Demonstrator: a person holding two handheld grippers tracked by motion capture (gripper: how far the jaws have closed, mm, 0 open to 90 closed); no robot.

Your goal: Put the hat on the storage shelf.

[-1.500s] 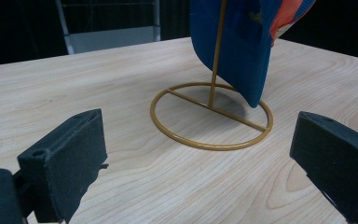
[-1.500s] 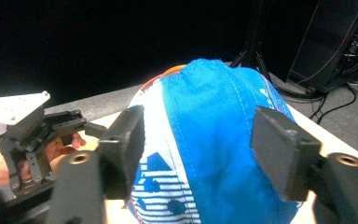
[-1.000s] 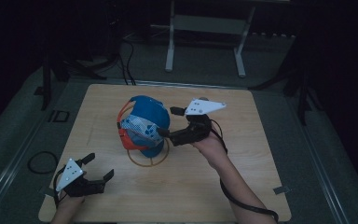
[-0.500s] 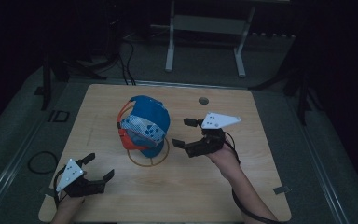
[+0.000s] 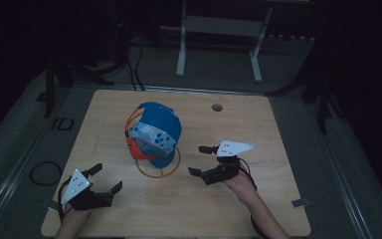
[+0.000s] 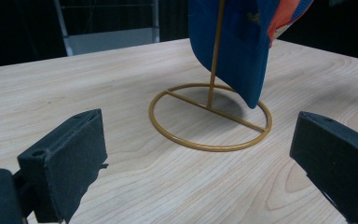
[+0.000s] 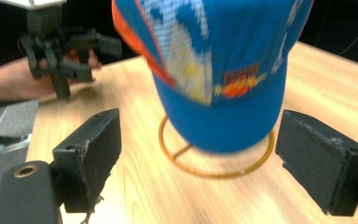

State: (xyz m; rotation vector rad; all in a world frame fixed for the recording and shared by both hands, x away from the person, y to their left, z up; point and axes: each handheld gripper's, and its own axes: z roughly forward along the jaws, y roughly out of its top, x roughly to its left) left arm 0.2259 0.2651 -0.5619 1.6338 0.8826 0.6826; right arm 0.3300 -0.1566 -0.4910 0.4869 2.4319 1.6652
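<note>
Black right tool point(image 5: 202, 160) wide open, empty, near cap point(image 5: 154, 133).

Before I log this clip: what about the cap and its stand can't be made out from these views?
- Top of the stand, left gripper view: the cap covers the rod's upper end.
- Cap crown, left gripper view: cut off by the top edge.
- Cap logo, right gripper view: motion blur, lettering unreadable.
- Back of the stand ring, right gripper view: hidden behind the cap.
- Cap print, high view: too dim and small.

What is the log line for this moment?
cap: on stand | left tongs: open, apart | right tongs: open, beside cap
</note>
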